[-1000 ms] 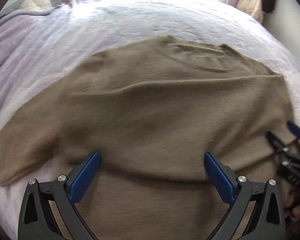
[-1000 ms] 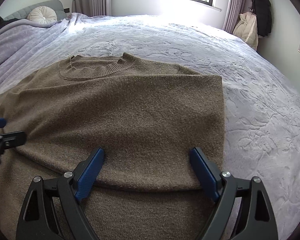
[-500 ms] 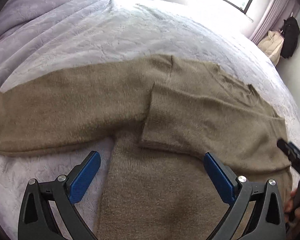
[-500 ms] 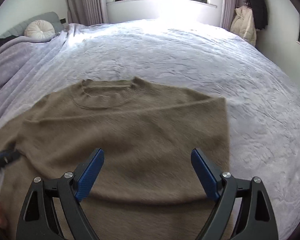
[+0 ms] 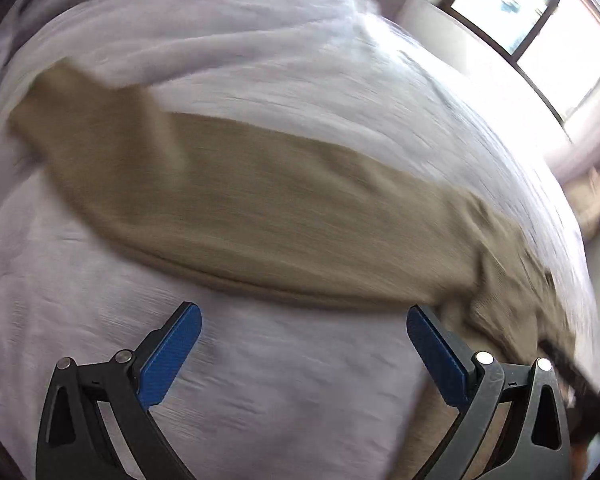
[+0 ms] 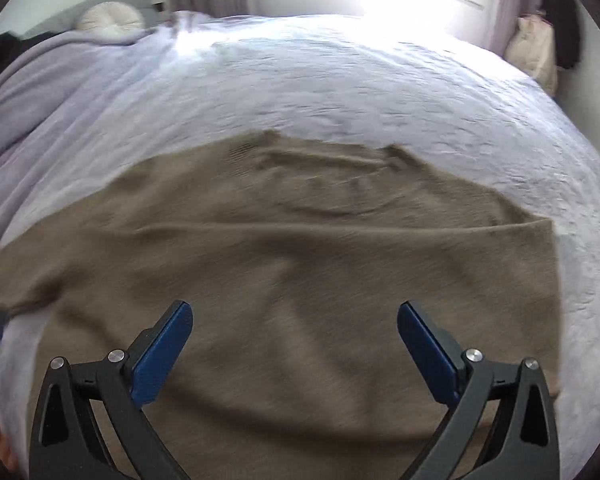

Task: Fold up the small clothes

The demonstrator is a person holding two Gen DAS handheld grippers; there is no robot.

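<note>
daylight pours from the window (image 5: 540, 32), blowing out the bed (image 6: 340, 80) beneath it. both views smear with motion blur, the left worse. fisheye bends the edges; corners go dark.

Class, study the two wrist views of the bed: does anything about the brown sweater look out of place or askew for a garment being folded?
Yes. The sweater's right side is folded in with a straight edge, but one sleeve lies stretched out across the bedspread, unfolded. Both views are blurred; nothing looks torn or spilled.
</note>
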